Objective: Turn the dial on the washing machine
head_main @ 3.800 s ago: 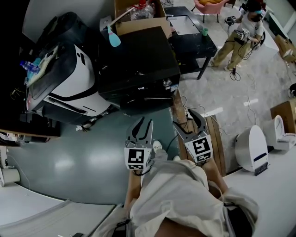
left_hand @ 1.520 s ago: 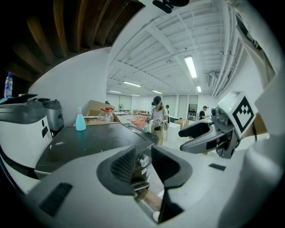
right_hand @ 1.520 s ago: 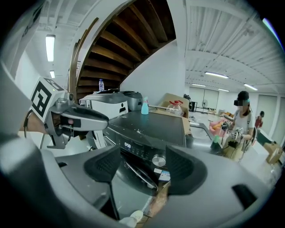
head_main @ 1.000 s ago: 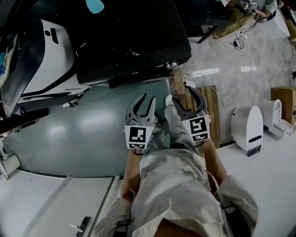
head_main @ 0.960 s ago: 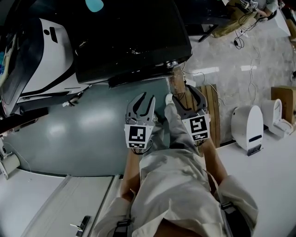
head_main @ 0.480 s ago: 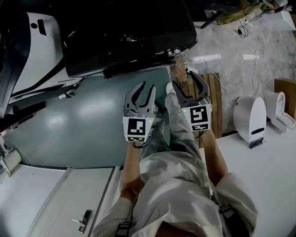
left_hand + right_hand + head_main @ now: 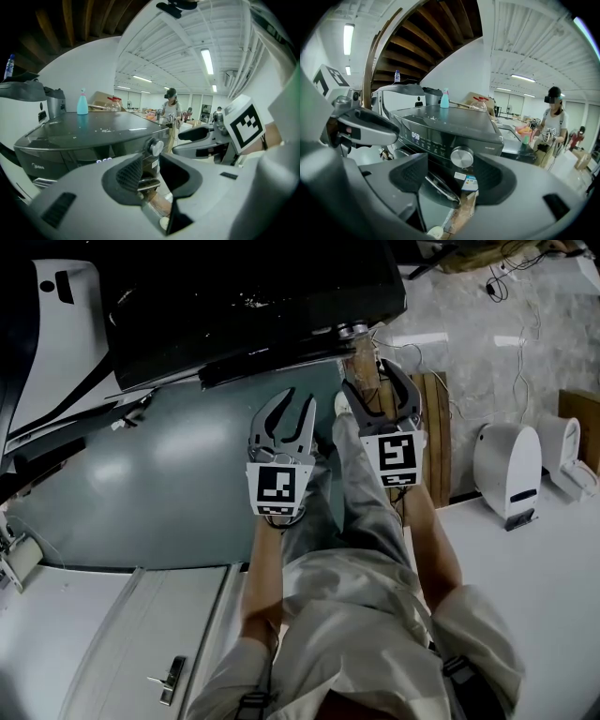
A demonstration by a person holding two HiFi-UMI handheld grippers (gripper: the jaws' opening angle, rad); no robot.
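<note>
The dark washing machine (image 7: pixel 253 296) fills the top of the head view, its silver dial (image 7: pixel 352 330) on the front right corner. My right gripper (image 7: pixel 375 381) is open just short of the dial. In the right gripper view the dial (image 7: pixel 462 156) sits centred between the spread jaws of that gripper (image 7: pixel 457 180), apart from both pads, beside a lit display (image 7: pixel 417 136). My left gripper (image 7: pixel 298 397) is open and empty, lower left of the dial. In the left gripper view the dial (image 7: pixel 155 146) shows above this gripper (image 7: pixel 152 171).
A white appliance (image 7: pixel 56 343) stands left of the washer. A wooden pallet (image 7: pixel 436 427) and white machines (image 7: pixel 511 470) lie right. A blue bottle (image 7: pixel 445 99) stands on the washer top. A person in a headset (image 7: pixel 553 122) stands behind. Cables (image 7: pixel 506 296) cross the floor.
I have stepped closer to the washer. Both grippers have moved forward toward its front, the right one nearing the dial. Both stay open.
</note>
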